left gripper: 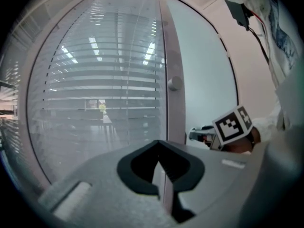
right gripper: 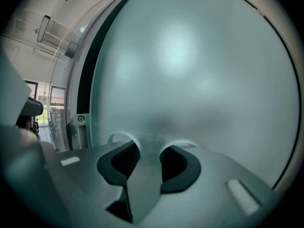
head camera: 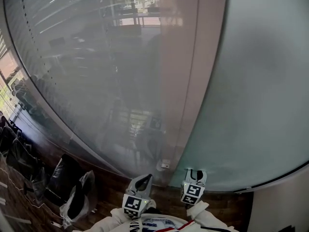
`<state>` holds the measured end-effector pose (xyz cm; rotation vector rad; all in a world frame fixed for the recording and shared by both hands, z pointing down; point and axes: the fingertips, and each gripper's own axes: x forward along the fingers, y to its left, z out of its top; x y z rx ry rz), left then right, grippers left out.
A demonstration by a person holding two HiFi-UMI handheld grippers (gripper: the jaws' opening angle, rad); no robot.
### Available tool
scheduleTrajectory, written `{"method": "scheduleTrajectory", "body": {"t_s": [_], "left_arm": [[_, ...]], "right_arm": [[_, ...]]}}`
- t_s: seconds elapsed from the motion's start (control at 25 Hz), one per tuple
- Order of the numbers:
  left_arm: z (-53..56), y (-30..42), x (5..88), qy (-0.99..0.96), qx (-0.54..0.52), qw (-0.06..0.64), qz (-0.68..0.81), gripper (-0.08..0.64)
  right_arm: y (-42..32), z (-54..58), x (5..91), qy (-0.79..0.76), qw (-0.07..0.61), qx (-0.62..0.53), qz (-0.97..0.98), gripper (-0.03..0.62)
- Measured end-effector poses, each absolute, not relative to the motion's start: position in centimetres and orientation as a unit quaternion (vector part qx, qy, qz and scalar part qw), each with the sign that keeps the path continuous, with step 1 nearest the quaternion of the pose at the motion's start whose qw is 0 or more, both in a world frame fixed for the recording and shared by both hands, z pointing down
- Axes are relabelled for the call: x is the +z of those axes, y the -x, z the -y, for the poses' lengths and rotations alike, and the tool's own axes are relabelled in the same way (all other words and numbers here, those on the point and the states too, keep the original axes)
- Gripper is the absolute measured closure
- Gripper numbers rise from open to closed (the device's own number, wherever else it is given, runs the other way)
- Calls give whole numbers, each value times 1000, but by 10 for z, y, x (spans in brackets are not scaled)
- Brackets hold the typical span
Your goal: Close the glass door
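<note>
A tall glass panel with frosted stripes [head camera: 106,81] meets a plain frosted glass panel [head camera: 260,81] at a pinkish upright frame [head camera: 193,81]. A round knob [left gripper: 175,83] sits on that frame. My left gripper [head camera: 140,182] is low in the head view and points at the striped glass just left of the frame. Its fingertips meet, with nothing between them. My right gripper [head camera: 195,175] stands open beside it, its tips close up to the plain frosted glass [right gripper: 190,70]. Only that glass shows in its gap. The left gripper view catches the right gripper [left gripper: 202,134] by the frame's far side.
A metal bracket with a screw [right gripper: 80,119] and a dark upright strip [right gripper: 88,80] border the frosted panel's left edge. Black chairs [head camera: 67,178] stand on the wooden floor at lower left. A small fitting [head camera: 165,166] sits at the frame's foot. A white wall [head camera: 285,202] rises at right.
</note>
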<state>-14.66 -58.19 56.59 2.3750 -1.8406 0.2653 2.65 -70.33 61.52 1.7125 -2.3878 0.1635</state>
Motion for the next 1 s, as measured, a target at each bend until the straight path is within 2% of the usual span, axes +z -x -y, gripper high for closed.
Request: {"method": "scheduleTrajectory", "body": {"t_s": [0.24,0.52,0.8,0.92,1.0], "left_arm": [[552,138,556,-777,92,55,620,558],[496,122,564,-754,106,66,645,558],[454,107,554,-738,113,79,660,558],[442,114,560,-727,120,90,670,558],[436,120,570,-721,123,96,675,558]], "right_arm": [[-16,704,609,-569,97,57,815,468],[-11,691,610,-506,101,59,854,403],[-21,682,581,-537,53,55,840,420],[-17,678,582,-532,43,54,844,385],[-16,677,588,-538,37,55,841,383]]}}
